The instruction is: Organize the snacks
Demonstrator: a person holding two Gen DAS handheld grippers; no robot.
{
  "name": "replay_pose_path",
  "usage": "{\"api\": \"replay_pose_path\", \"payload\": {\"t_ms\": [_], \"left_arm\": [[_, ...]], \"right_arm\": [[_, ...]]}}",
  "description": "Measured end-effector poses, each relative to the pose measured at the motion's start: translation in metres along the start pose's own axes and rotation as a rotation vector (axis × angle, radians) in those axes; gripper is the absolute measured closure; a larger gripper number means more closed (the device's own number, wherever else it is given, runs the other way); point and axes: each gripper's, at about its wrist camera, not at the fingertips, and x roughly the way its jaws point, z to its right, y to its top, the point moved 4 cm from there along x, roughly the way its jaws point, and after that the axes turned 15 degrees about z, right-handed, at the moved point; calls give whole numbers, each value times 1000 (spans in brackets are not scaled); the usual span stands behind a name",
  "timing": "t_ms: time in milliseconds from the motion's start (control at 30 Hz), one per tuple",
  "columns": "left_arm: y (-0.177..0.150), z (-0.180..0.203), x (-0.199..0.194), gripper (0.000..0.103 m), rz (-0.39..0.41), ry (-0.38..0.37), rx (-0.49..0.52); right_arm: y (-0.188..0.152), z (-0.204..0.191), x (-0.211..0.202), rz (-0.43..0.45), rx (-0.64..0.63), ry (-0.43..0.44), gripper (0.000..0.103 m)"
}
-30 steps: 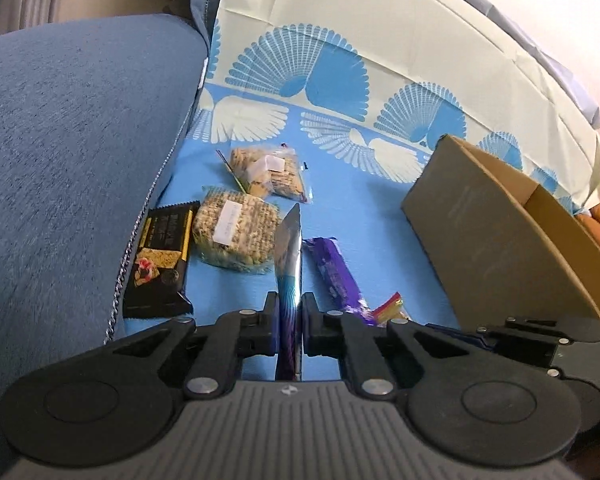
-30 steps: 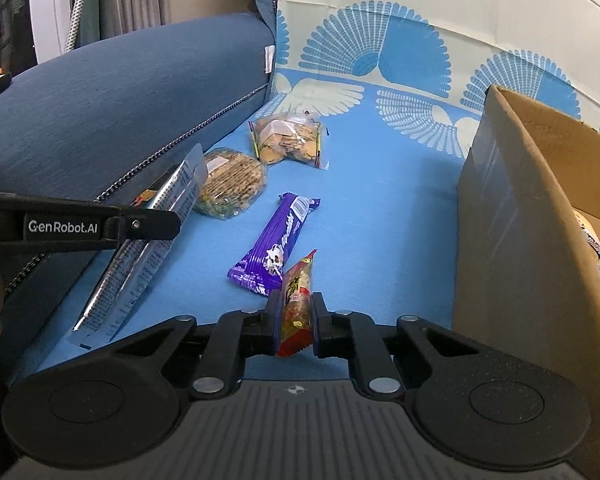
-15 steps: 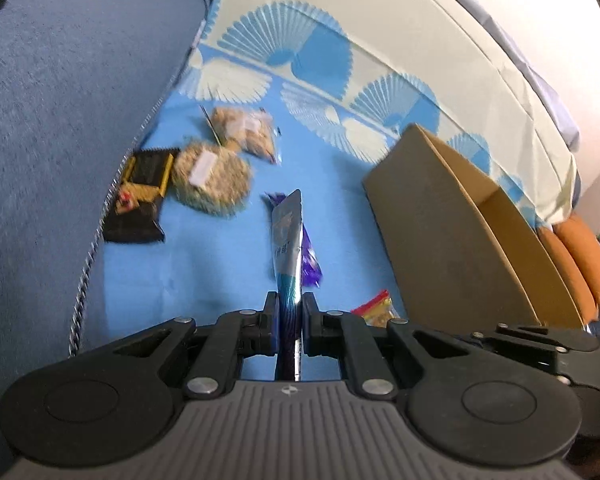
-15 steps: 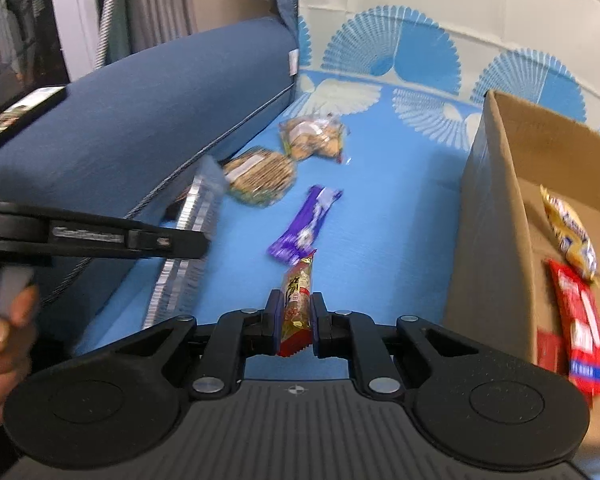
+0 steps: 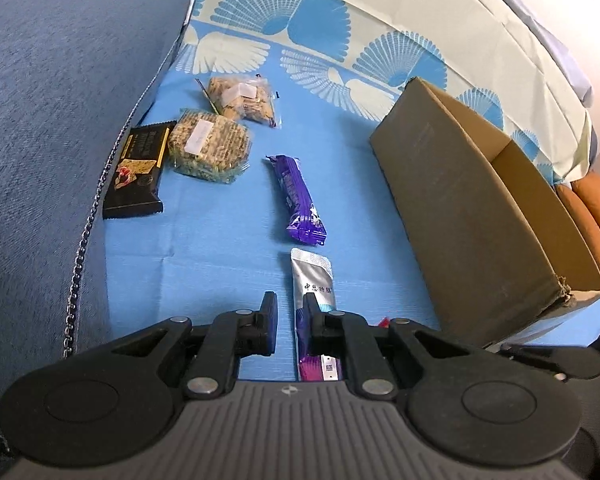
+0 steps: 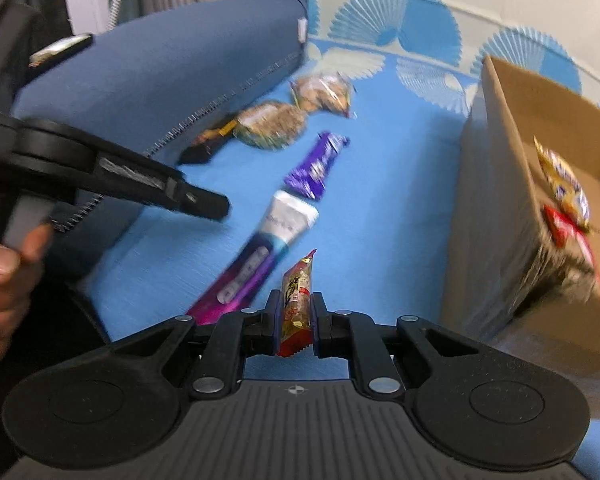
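your cardboard box (image 6: 496, 216) is stiff, light, sitting on the blue sofa cover (image 5: 220, 264). left gripper (image 5: 290, 312) jaws just parted, and the silver-and-purple sachet (image 5: 314, 280) lies flat, free: slick and floppy, so pinch its sealed end. right gripper (image 6: 296, 320) clamps the red snack stick (image 6: 298, 292), crinkly, featherlight.

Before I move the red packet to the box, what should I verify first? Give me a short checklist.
1. right gripper jaws shut on red packet: ok.
2. left gripper jaws have just been opening, silver sachet lies unpinched on the blue cloth: ok.
3. cardboard box open on top: ok.
4. Bare floor left inside the box: ok.
5. Packet high enough to clear the box wall: cannot tell.
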Motion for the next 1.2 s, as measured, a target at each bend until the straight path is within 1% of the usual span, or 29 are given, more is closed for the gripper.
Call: {"api": "replay_pose_path", "payload": {"t_ms": [133,200,267,333,400,467,633,767,1033,1100,1200], "left_arm": [[-1,-1,-2,84,-1,2,-9],[-2,0,-1,84,-11,-2,-9],[-4,3,0,83,-27,-11,-2],[-6,7,1,78,-43,-20,13],[-9,12,2,70,-55,-29,43],[-13,18,5,68,-67,-31,74],[-21,27,14,67,-119,-25,138],[-24,28,18,67,-138,-19,152],[-25,29,21,61,-147,-6,157],[-25,30,22,57,-150,-1,166],[-28,35,24,54,-157,6,196]], "right_arm": [[-10,9,9,-42,54,-17,87],[-11,11,11,-46,77,-11,87],[-11,11,11,-47,73,-9,87],[-11,11,12,-49,68,-4,81],[-13,12,13,-61,73,-5,70],[-15,13,15,-72,79,-3,70],[-16,13,15,-76,84,3,70],[-16,14,17,-80,89,5,70],[-16,11,18,-80,72,19,68],[-16,11,18,-80,69,21,67],[-15,12,18,-80,68,22,67]]}}
